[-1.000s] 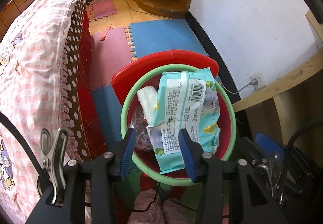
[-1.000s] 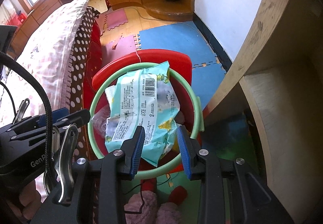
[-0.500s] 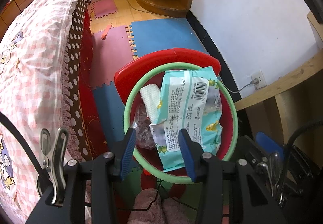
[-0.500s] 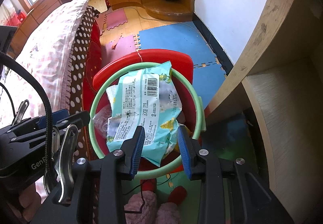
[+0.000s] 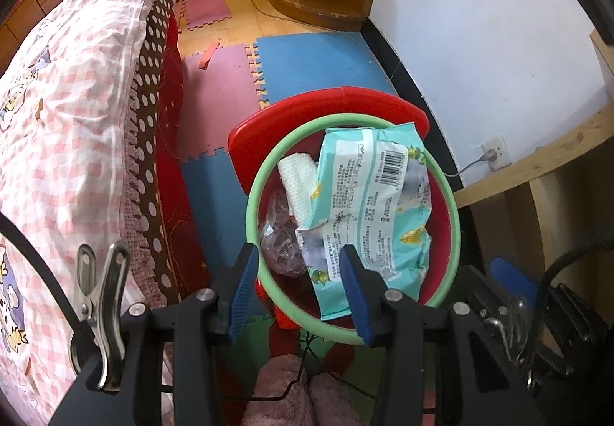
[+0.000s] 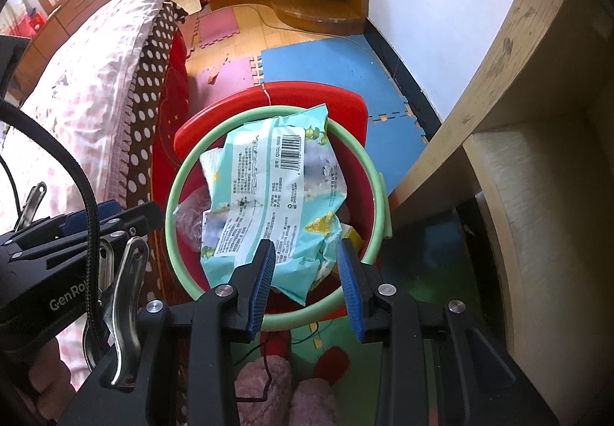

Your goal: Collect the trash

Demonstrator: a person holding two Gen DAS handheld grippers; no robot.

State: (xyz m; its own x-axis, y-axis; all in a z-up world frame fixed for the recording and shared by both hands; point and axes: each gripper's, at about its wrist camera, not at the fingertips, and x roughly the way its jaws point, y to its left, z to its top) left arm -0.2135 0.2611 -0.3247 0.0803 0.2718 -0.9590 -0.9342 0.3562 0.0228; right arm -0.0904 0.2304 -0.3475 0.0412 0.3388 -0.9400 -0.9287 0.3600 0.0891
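A red bin with a green rim [image 5: 253, 195] [image 6: 172, 203] stands on the floor below both grippers. A crumpled teal and white wrapper [image 5: 368, 203] [image 6: 268, 188] lies across its top, over a white tissue [image 5: 297, 180] and a clear plastic bag [image 5: 280, 234]. My left gripper [image 5: 297, 257] hovers above the bin's near left side, open, with nothing between its blue pads. My right gripper [image 6: 305, 249] hangs above the wrapper's near end, also open and apart from it. The left gripper's body [image 6: 76, 226] shows at the left of the right wrist view.
A bed with a pink checked quilt [image 5: 57, 119] runs along the left. A wooden desk [image 6: 518, 80] stands close on the right, below a white wall with a socket [image 5: 495, 155]. Foam mats [image 5: 314, 61] cover the floor beyond the bin. Pink fuzzy slippers [image 5: 291, 387] sit at the bottom edge.
Hardly anything: the bin sits a touch further right in the left wrist view. Both grippers keep the same opening and the trash has not moved.
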